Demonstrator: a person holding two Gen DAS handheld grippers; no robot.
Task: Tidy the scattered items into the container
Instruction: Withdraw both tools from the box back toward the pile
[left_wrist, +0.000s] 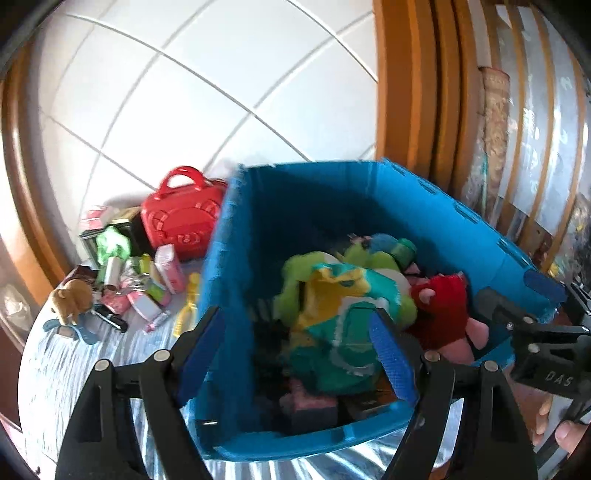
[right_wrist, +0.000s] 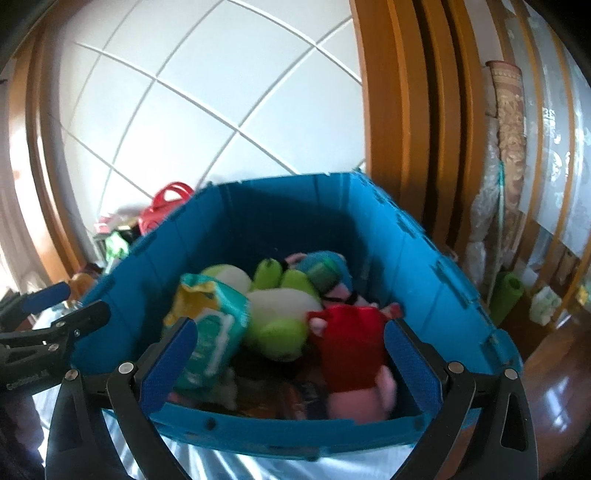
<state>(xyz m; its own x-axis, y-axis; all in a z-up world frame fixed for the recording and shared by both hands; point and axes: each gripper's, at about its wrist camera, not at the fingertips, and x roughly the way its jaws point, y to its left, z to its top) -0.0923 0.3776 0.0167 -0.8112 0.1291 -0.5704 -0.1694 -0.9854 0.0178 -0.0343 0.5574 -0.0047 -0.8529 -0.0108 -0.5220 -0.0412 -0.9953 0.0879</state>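
Observation:
The blue bin (left_wrist: 369, 192) stands on the table, holding a green frog plush (right_wrist: 280, 328), a teal and yellow pack (right_wrist: 214, 325) and a pink plush in a red dress (right_wrist: 351, 347). My right gripper (right_wrist: 288, 365) hangs open over the bin's near wall, above the red-dressed plush, with its pads touching nothing. My left gripper (left_wrist: 295, 354) is open and empty above the bin's near left corner. Scattered to the left of the bin are a red toy case (left_wrist: 181, 221), a brown teddy (left_wrist: 70, 299), a yellow toy (left_wrist: 188, 306) and several small pink boxes (left_wrist: 170, 269).
A silvery striped cloth (left_wrist: 66, 369) covers the table. A white tiled wall rises behind it, and a wooden door frame (right_wrist: 399, 129) stands at the right with a rolled rug (right_wrist: 509, 147) and a green roll (right_wrist: 509, 295). A hand (left_wrist: 565, 435) holds the right gripper (left_wrist: 524, 295).

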